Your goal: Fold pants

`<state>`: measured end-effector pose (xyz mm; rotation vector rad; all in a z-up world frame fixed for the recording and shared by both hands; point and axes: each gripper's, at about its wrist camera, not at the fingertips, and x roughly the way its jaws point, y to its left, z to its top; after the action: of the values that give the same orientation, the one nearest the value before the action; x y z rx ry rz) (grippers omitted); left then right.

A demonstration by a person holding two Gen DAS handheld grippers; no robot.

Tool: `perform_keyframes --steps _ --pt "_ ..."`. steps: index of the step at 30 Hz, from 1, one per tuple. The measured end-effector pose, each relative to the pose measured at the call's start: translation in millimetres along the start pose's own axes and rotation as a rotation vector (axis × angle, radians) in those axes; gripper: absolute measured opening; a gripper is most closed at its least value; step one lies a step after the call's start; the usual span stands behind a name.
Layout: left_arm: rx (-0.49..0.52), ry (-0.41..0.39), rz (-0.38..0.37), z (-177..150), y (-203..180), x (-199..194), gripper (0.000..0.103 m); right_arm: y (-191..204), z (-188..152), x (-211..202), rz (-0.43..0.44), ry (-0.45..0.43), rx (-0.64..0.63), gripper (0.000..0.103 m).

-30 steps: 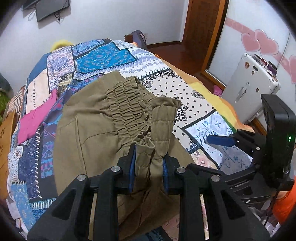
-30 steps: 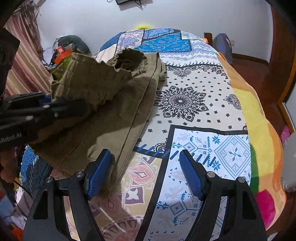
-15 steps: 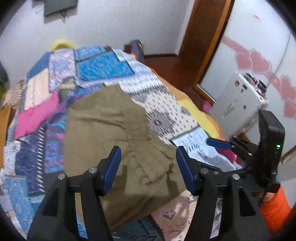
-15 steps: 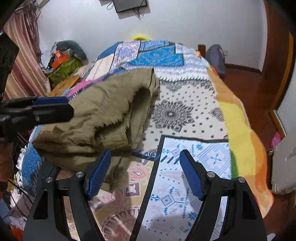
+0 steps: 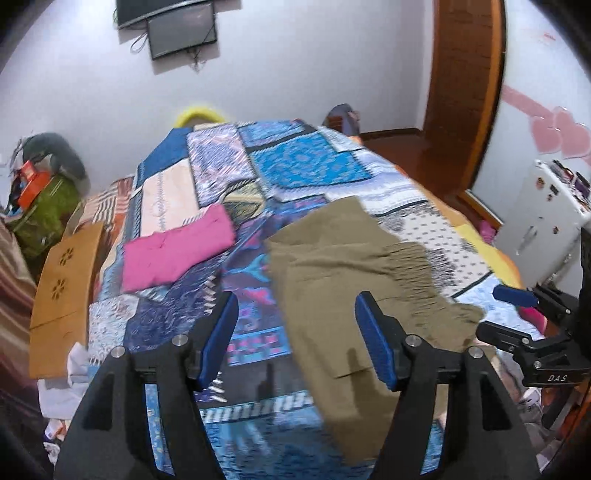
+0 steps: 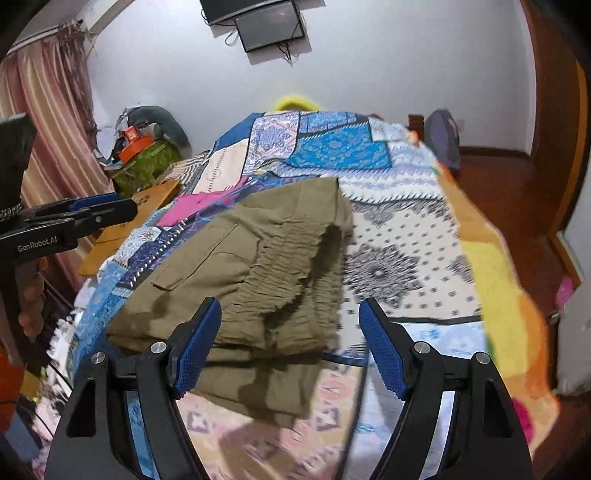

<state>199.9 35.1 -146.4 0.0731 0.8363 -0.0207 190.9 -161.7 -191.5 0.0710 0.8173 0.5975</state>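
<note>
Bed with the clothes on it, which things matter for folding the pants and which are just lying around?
For the job:
- olive pants, folded over
- left gripper, open
- right gripper, open
- patchwork bedspread under the pants

Lying about:
- pink cloth
- wall TV
- white cabinet

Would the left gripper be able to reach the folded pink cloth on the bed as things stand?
Probably yes: the left gripper is open, and the pink cloth lies uncovered on the bedspread, apart from the olive pants.
</note>
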Motion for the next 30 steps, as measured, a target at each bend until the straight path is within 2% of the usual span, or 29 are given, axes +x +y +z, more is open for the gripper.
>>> perform_keyframes --steps 3,7,11,16,20,27,30 --pt "-0.017 0.041 -0.003 -2 17 17 0.066 2 -5 22 0.026 0.048 0.033 0.074" --pt "-0.033 0.09 -0.013 1 33 47 0.066 2 -17 42 0.038 0.109 -0.009 0.074" --pt "-0.05 0.133 -0.033 11 42 82 0.066 -11 -19 41 0.078 0.134 -0.008 0.075" --pt "-0.069 0.185 -0.119 31 42 128 0.066 -26 -11 39 0.028 0.149 -0.071 0.075" --pt "-0.076 0.248 -0.16 45 38 172 0.064 -45 -4 43 -0.01 0.158 -0.093 0.075" --pt "-0.145 0.319 -0.257 62 41 235 0.046 -83 8 59 -0.041 0.175 -0.085 0.064" --pt "-0.145 0.308 -0.244 70 36 249 0.027 -92 12 65 -0.044 0.172 -0.088 0.063"
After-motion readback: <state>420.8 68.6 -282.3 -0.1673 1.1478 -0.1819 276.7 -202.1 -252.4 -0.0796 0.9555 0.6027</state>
